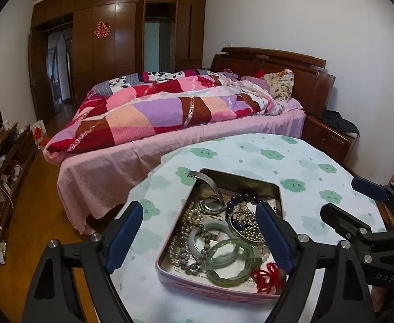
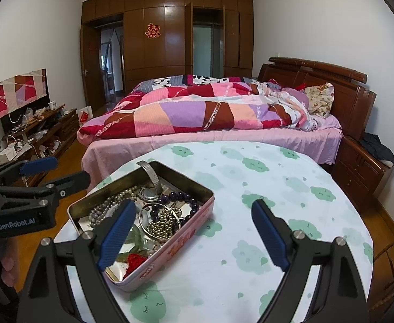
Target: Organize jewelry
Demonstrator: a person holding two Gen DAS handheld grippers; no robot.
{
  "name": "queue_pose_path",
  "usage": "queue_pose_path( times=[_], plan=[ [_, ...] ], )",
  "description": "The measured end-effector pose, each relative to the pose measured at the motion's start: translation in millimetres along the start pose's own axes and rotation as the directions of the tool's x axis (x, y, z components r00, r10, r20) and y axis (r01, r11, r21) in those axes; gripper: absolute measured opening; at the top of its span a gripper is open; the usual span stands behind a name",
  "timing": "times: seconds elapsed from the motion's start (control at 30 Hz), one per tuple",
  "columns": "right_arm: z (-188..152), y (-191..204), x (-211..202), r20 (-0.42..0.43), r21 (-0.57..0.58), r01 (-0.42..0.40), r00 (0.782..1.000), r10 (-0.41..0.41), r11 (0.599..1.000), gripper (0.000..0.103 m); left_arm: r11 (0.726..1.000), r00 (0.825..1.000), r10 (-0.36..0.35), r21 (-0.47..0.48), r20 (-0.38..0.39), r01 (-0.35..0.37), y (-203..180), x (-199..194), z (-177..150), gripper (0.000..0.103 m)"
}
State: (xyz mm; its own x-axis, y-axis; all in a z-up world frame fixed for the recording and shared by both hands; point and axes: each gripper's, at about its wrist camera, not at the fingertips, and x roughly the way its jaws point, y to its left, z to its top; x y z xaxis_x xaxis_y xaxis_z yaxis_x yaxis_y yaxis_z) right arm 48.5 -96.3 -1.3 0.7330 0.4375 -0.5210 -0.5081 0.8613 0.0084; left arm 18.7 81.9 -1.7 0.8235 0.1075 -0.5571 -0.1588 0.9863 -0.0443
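A pink tin box (image 1: 215,288) sits on a round table with a white cloth printed with green clouds (image 1: 299,161). The box holds tangled jewelry: green jade bangles (image 1: 230,259), a pale bangle (image 1: 197,238), bead strands (image 1: 182,253), a dark purple bead bracelet (image 1: 244,197), a gold bead cluster (image 1: 246,224), a metal-band watch (image 1: 213,202) and a red knot (image 1: 267,276). My left gripper (image 1: 199,215) is open, straddling the box just above it. My right gripper (image 2: 191,212) is open and empty, over the box's right edge (image 2: 170,247). The right gripper also shows in the left view (image 1: 347,196).
A bed (image 2: 210,118) with a patchwork quilt stands behind the table. A wooden nightstand (image 2: 363,169) is at the right, a cluttered low cabinet (image 2: 35,134) at the left. A wooden wardrobe wall (image 2: 170,35) fills the back.
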Motion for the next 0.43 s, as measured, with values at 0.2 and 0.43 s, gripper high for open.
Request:
queue_pose_path(
  times=[0.2, 0.43],
  plan=[
    [-1.3, -0.3, 0.6, -0.001, 0.001, 0.001, 1.0, -0.001, 1.0, 0.09, 1.0, 1.0, 0.001, -0.012, 0.005, -0.001, 3.2, 0.8, -1.8, 0.088],
    [-7.7, -3.8, 4.3, -0.008, 0.003, 0.009, 1.0, -0.009, 1.0, 0.092, 1.0, 1.0, 0.002, 0.023, 0.014, -0.002, -3.9, 0.8, -2.5, 0.088]
  ],
)
